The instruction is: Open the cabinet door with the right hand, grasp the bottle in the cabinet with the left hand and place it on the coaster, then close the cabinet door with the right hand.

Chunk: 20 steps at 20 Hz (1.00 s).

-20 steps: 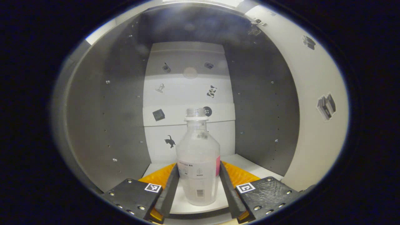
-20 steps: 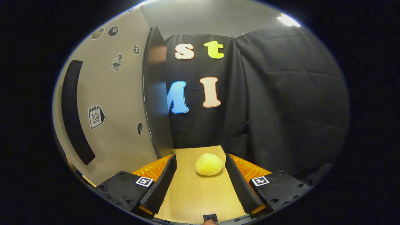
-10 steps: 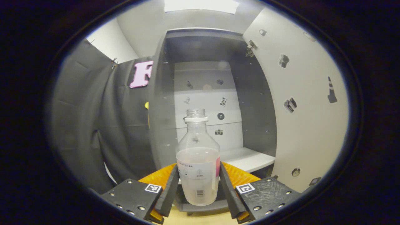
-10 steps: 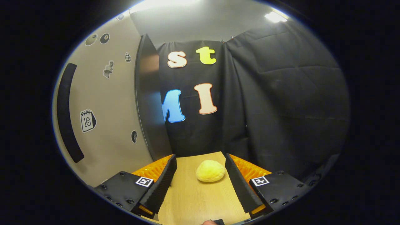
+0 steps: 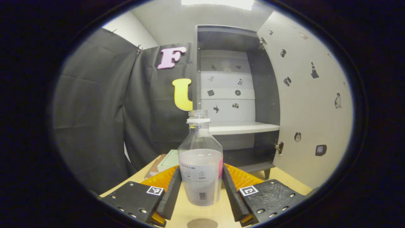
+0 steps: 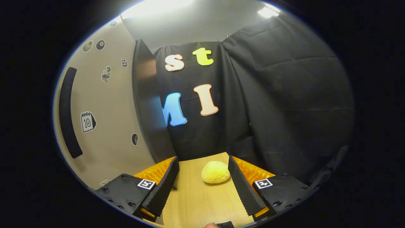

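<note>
In the left gripper view my left gripper is shut on a clear plastic bottle with a white label and no cap, held upright above the wooden table. A round brown coaster lies on the table just below the bottle. Behind it stands the cabinet with its white shelf bare and its door swung open to the right. In the right gripper view my right gripper is open over the table, with the door's outer face and its long black handle to the left.
A green-topped stack of flat books lies on the table left of the cabinet. A yellow bun-like object sits on the wood beyond my right gripper's fingers. Black cloth walls close the booth behind and beside the table.
My left gripper has pulled the bottle out of the cabinet and back over the table; the coaster has come into view below it. The right gripper has barely shifted.
</note>
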Each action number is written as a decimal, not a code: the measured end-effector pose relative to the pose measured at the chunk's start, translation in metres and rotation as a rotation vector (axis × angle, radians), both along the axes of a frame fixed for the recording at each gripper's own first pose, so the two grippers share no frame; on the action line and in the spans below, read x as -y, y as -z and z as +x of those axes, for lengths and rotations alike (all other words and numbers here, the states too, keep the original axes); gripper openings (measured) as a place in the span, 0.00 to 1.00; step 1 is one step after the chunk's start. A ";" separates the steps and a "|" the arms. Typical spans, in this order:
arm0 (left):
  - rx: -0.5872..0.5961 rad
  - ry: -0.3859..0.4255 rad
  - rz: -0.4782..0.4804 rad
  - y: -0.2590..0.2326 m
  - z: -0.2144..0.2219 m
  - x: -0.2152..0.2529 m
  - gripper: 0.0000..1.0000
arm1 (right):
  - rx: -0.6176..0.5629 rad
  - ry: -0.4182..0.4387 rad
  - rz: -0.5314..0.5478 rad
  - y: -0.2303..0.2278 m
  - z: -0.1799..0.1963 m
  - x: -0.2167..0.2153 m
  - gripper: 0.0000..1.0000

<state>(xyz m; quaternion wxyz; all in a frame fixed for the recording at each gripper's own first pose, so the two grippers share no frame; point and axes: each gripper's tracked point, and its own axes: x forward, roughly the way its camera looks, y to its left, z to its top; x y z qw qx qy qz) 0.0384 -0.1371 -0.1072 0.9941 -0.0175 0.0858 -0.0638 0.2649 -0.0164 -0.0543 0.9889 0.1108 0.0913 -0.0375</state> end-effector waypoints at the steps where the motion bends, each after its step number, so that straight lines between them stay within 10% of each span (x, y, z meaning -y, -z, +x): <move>1: -0.020 -0.002 0.000 0.015 -0.005 0.001 0.70 | -0.005 0.009 0.005 0.004 -0.001 0.003 0.98; 20: -0.124 -0.107 -0.011 0.179 -0.056 -0.004 0.70 | -0.084 0.080 -0.102 0.015 -0.016 0.042 0.98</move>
